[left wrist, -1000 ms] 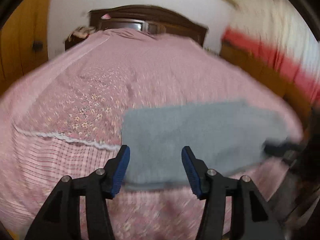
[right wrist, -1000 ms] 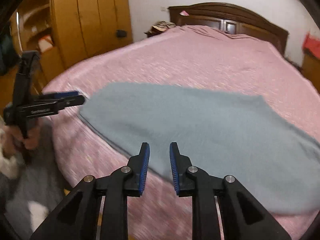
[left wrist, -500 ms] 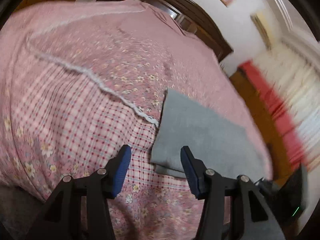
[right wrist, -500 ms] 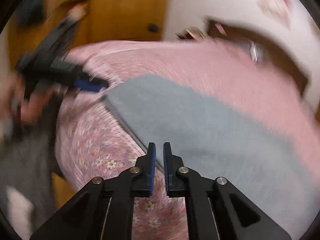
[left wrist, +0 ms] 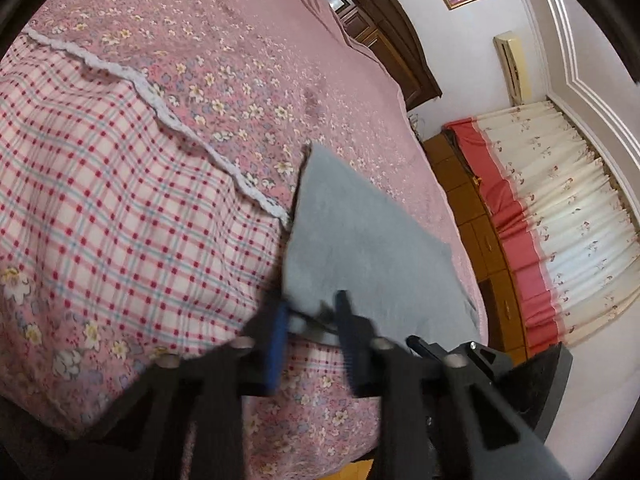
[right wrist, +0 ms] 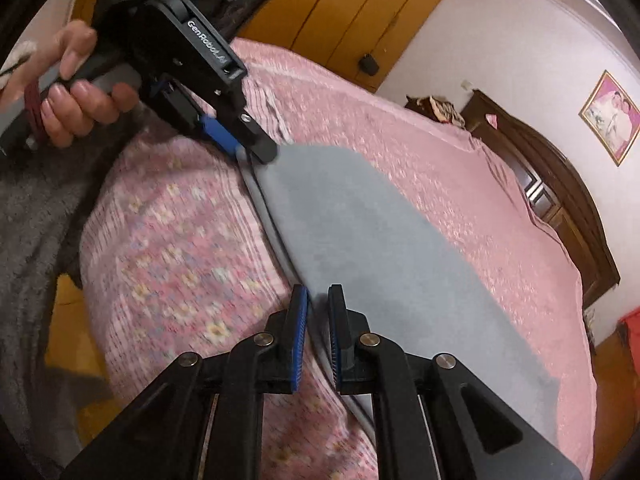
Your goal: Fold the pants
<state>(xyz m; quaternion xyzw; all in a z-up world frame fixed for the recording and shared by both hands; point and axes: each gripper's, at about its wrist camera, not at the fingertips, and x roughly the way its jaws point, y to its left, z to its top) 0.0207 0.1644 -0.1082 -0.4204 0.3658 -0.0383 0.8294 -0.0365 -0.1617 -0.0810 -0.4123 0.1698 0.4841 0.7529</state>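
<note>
lying flat along the bed [right wrist: 460, 184] edge, grey pants [right wrist: 372, 240], left gripper [left wrist: 310, 322] closing on one end, right gripper [right wrist: 318, 312] clamped on near hem

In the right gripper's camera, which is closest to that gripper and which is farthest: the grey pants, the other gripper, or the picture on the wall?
1. grey pants: their near edge sits between the right gripper fingers.
2. left gripper: upper left, at the pants' far corner.
3. framed picture: right, on the wall beyond the bed.

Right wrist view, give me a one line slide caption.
Both grippers meet the near edge of grey pants on a pink bedspread: right gripper pinching, left gripper closing on the corner.
</note>
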